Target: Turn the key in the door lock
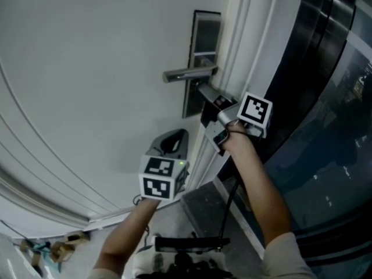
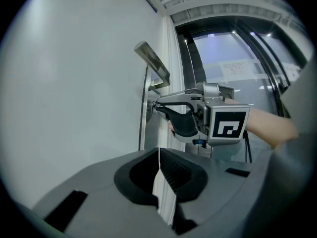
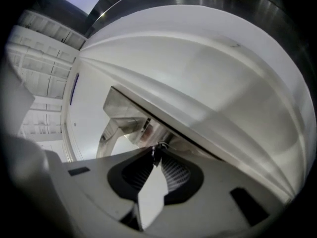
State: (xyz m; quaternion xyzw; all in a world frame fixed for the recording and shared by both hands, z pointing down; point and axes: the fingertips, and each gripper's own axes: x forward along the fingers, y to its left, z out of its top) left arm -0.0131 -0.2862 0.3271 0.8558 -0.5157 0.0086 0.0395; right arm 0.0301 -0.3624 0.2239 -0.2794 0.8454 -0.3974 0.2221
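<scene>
Key sits in the lock of the white door, below the metal lever handle, on the tall steel lock plate near the door's edge. The right hand-held gripper reaches up to it, pointing almost level at the plate. In the right gripper view its two jaws narrow to a thin gap at the tips, with the small metal head of the key caught between them. The pads look pressed against it, though the key is tiny and partly shadowed there. The marker cube on this hand-held gripper is rolled to one side, and a bare forearm runs down from it.

The left hand-held gripper hangs lower and back from the door, well apart from the lock. Its jaws are closed flat together with nothing between them. A dark glass panel stands beside the door frame on the right.
</scene>
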